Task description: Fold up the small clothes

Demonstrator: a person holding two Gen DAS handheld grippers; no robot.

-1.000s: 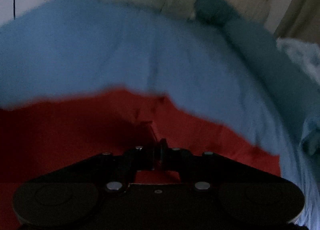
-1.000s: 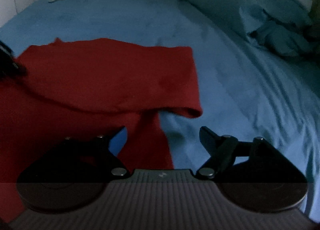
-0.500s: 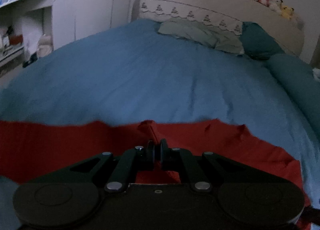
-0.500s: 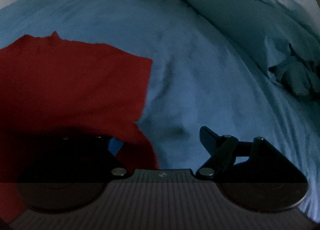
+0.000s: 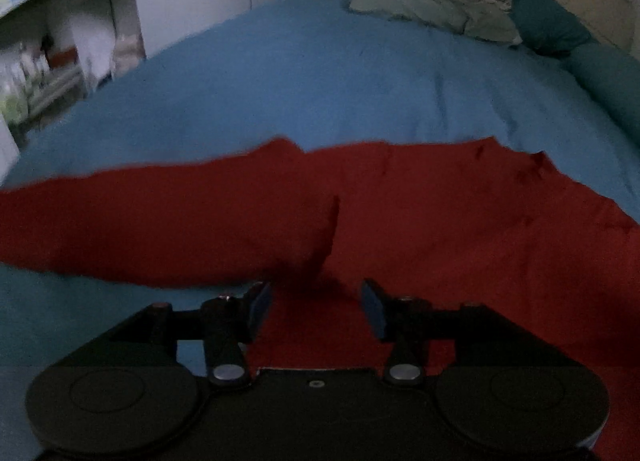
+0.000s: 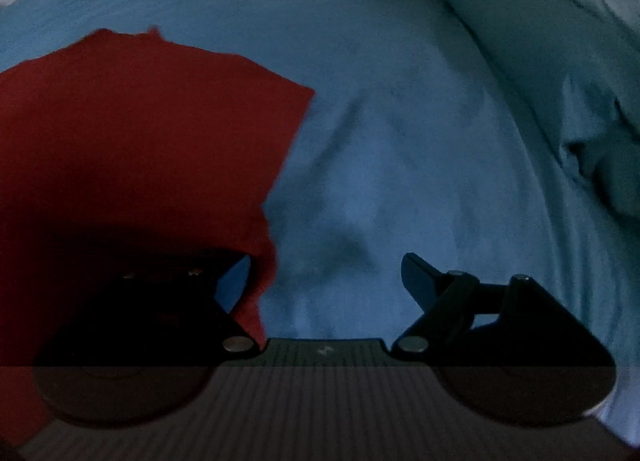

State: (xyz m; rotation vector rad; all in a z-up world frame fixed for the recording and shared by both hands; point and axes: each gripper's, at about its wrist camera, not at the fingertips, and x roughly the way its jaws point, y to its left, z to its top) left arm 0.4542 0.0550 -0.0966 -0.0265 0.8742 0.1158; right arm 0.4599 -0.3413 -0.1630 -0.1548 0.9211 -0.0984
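A red garment (image 5: pixel 440 221) lies on the blue bed cover (image 5: pixel 320 93). In the left wrist view a folded-over red flap (image 5: pixel 168 229) lies across its left part. My left gripper (image 5: pixel 316 305) is open, jaws apart just above the red cloth, holding nothing. In the right wrist view the red garment (image 6: pixel 140 141) fills the left side, with its right edge folded. My right gripper (image 6: pixel 328 277) is wide open above that edge; red cloth drapes over its left finger, and its right finger (image 6: pixel 420 273) is over the blue cover.
Pale green pillows (image 5: pixel 432 9) and a teal pillow (image 5: pixel 548 21) lie at the headboard. A teal bolster or duvet (image 6: pixel 540 73) runs along the right side. White shelves (image 5: pixel 48 53) stand left of the bed.
My left gripper was shut on the red cloth's edge; it has opened and let go, and the flap now lies folded over. My right gripper stayed open and shifted little.
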